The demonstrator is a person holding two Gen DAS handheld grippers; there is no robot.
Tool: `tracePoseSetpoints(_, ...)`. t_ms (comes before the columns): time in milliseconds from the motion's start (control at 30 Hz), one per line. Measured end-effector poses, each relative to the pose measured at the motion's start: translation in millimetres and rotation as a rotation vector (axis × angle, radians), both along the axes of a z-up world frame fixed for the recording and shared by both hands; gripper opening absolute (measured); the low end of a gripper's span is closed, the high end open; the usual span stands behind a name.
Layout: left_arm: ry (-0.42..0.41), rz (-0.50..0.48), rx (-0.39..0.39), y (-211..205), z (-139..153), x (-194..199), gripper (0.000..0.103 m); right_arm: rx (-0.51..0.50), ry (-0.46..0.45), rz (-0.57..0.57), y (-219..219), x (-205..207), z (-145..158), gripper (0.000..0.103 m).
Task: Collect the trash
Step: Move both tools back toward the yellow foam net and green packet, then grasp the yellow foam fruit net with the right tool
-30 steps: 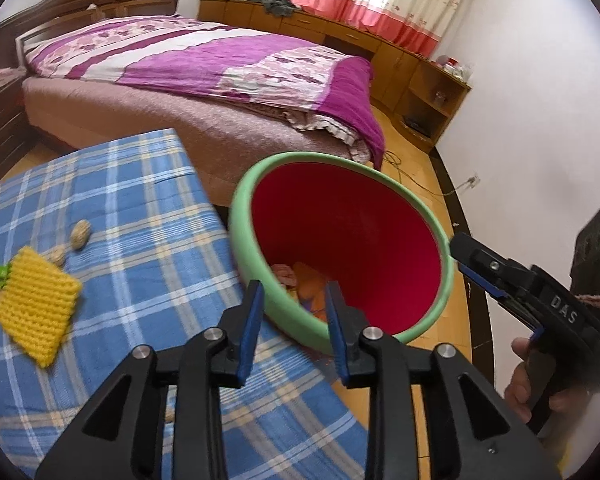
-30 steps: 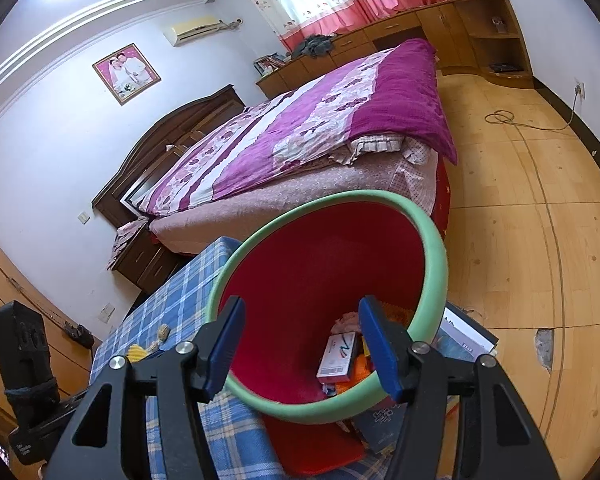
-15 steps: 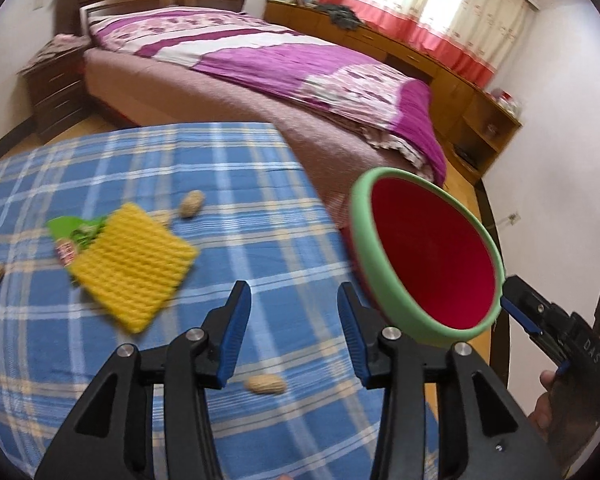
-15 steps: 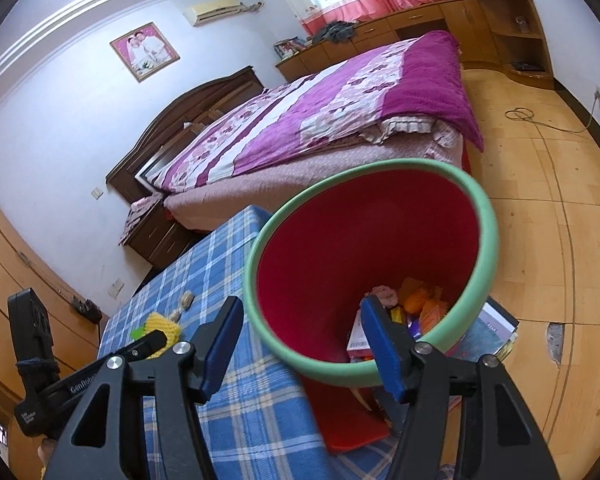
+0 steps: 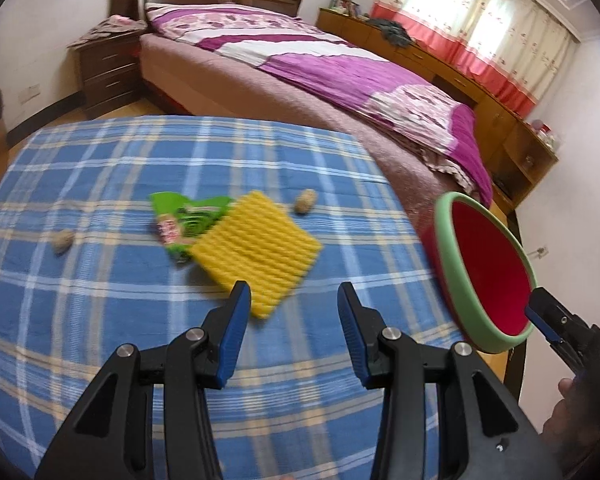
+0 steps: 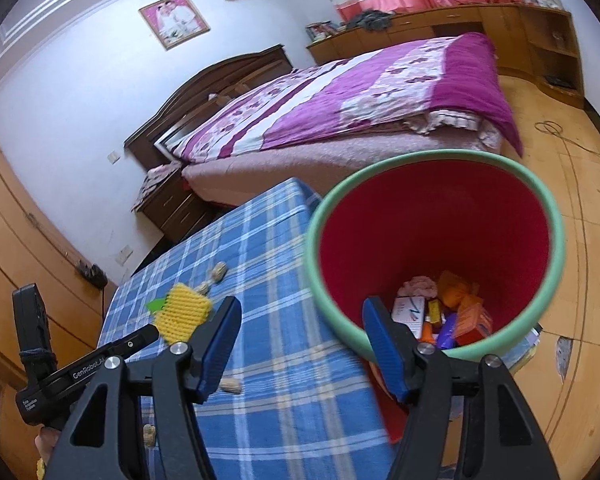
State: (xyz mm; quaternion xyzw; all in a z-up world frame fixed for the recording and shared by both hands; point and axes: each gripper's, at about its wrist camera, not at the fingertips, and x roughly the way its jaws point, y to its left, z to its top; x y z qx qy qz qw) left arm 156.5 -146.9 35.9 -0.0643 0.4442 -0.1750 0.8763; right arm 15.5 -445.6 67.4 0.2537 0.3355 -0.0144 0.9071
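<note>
Blue plaid cloth covers the worktop (image 5: 100,280), the largest carrier, bearing the loose trash. Red bin with green rim (image 6: 432,248), standing off the worktop's edge beside the right claw (image 6: 300,344): holds a small white carton, orange and purple wrappers and a pinkish crumpled scrap at its bottom. Yellow knitted square (image 5: 258,252), lying flat, just ahead of the left claw (image 5: 290,338), one corner toward its blue pads; the left hand is the nearer. Green snack wrapper (image 5: 186,216), partly tucked under the square's far left edge. Peanut shells (image 5: 305,201), scattered, well apart. Left claw released, empty; right claw empty, jaws opening, nothing between them.
</note>
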Motion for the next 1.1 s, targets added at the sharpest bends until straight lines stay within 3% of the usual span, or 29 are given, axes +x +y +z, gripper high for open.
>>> tracePoseSetpoints(533,0.009,0.131,0.052,69,0,20,0.045,-0.036,0.078,0.226,92,73,-5,0.072)
tracePoseSetpoints(800,0.002,0.177,0.065,90,-7,23,0.045,-0.073,0.136,0.286,128,109,-23,0.08)
tracePoseSetpoints(1100,0.005,0.226,0.083,111,-17,29,0.045,-0.139,0.215,0.322,162,142,-53,0.08)
